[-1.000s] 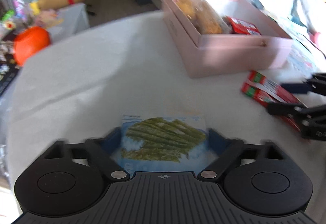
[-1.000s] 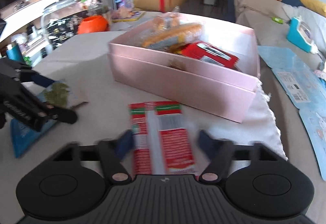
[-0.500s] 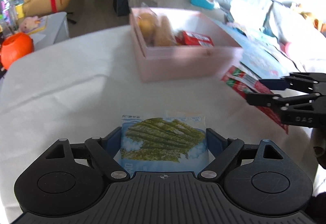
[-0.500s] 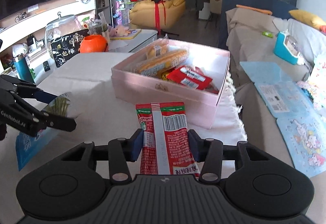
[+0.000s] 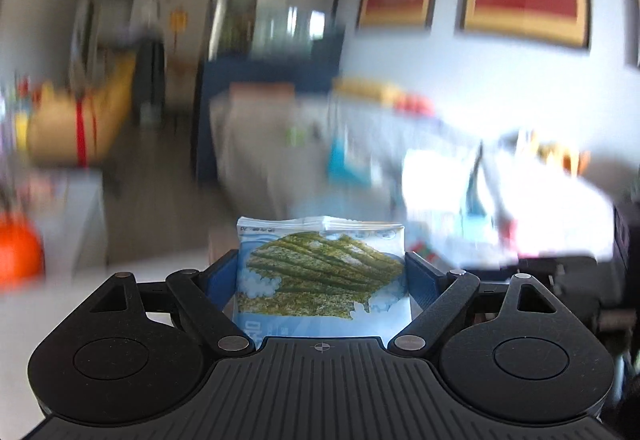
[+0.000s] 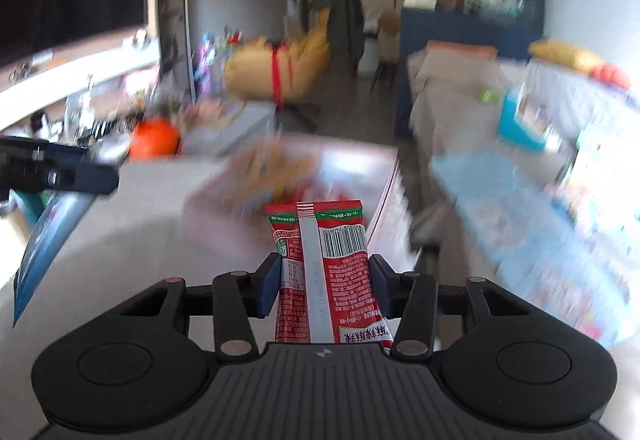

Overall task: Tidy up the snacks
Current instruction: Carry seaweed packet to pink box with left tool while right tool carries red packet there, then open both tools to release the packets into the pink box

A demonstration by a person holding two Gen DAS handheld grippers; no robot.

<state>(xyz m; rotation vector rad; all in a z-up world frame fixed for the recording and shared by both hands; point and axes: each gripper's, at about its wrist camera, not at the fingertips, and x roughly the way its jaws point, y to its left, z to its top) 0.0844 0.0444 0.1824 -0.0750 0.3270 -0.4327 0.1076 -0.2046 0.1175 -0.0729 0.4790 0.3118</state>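
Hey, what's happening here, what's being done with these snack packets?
A person is sorting snacks with a gripper in each hand. The left gripper is shut on a blue seaweed packet, held up off the table. The right gripper is shut on a red snack packet, pointed toward the pink box ahead, which is blurred but already holds some snacks. Neither packet is in the box yet.

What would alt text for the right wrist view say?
A black gripper is shut on a red snack packet, barcode side up, held above a white table. Beyond it lies a blurred pink box of snacks, and at the left edge the other gripper holds a blue packet.
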